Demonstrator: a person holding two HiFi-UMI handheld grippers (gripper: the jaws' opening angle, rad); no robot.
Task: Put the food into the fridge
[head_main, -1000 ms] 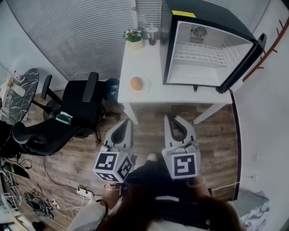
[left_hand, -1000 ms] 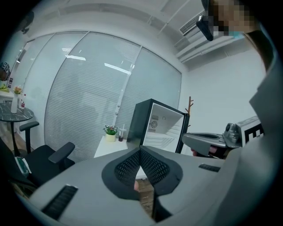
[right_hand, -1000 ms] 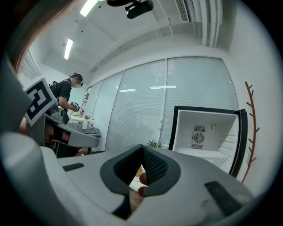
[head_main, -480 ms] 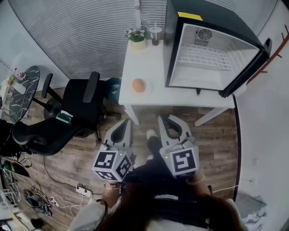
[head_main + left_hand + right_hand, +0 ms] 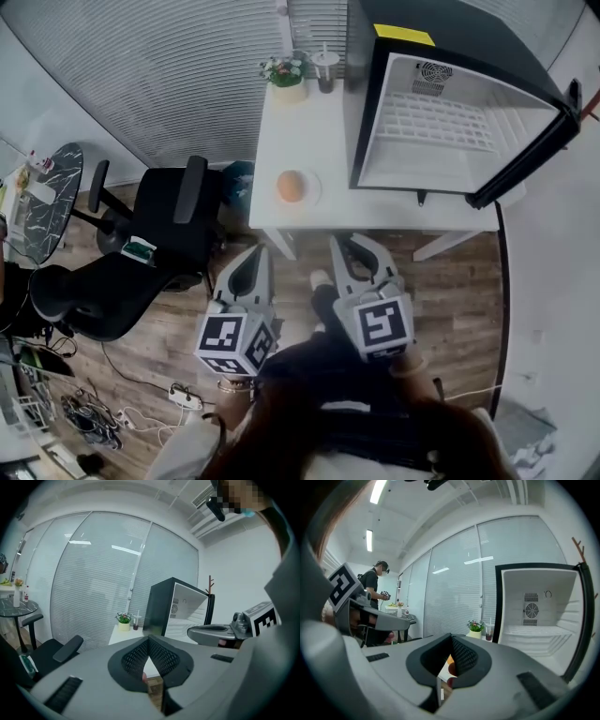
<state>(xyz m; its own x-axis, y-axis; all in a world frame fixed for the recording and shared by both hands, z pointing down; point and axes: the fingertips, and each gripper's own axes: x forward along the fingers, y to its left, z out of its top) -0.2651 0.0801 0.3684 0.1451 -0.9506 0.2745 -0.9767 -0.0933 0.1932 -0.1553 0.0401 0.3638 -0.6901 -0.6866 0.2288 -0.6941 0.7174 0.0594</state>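
An orange round food (image 5: 291,186) lies on a small white plate on the white table (image 5: 319,141). The black mini fridge (image 5: 450,112) stands on the table's right half, its door (image 5: 525,150) swung open to the right, white shelves bare inside (image 5: 534,630). My left gripper (image 5: 251,265) and right gripper (image 5: 358,255) hover over the wooden floor just short of the table's front edge, both shut and holding nothing. In the right gripper view a sliver of the orange food (image 5: 449,660) shows between the jaw tips.
A small potted plant (image 5: 286,77) and a cup with a straw (image 5: 324,71) stand at the table's back. A black office chair (image 5: 159,230) is left of the table. A round dark table (image 5: 42,192) and floor cables (image 5: 89,417) lie far left. Another person (image 5: 375,588) stands by it.
Both grippers have moved forward toward the table; the table and fridge now sit nearer and lower in the head view. The right gripper has shifted slightly left.
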